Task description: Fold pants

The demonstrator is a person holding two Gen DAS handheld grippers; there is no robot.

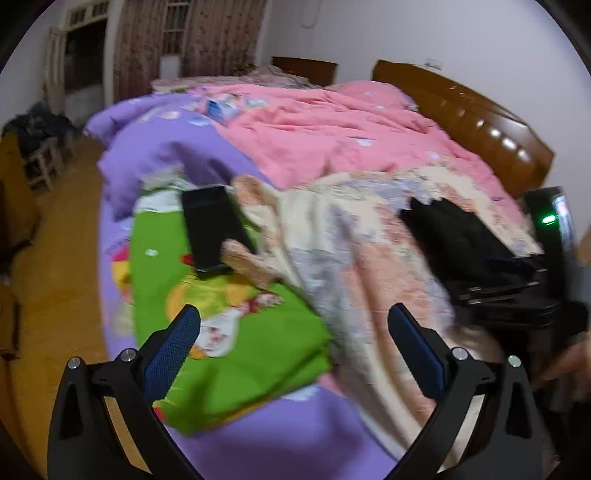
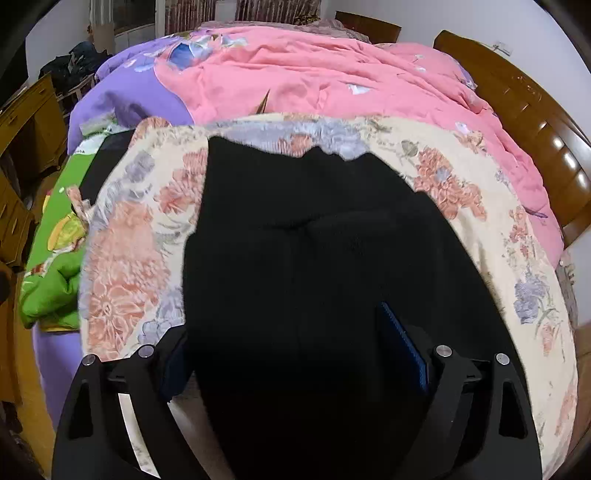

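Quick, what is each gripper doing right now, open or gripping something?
Left gripper: open, nothing between its fingers, above the bedding.
Right gripper: open wide, the black pants between its fingers, not pinched.

One pants (image 2: 295, 258) – one phone (image 1: 212, 227) – two grippers (image 1: 295, 343) (image 2: 295, 350).

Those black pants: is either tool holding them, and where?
Neither. The left tool is open over bedding; the right tool straddles the black pants, open, pads not pressing.

We find a home bedroom: a bed with wooden headboard (image 2: 532, 122), pink quilt (image 2: 314, 77), floral blanket (image 2: 461, 177) and patterned curtains (image 1: 221, 33).
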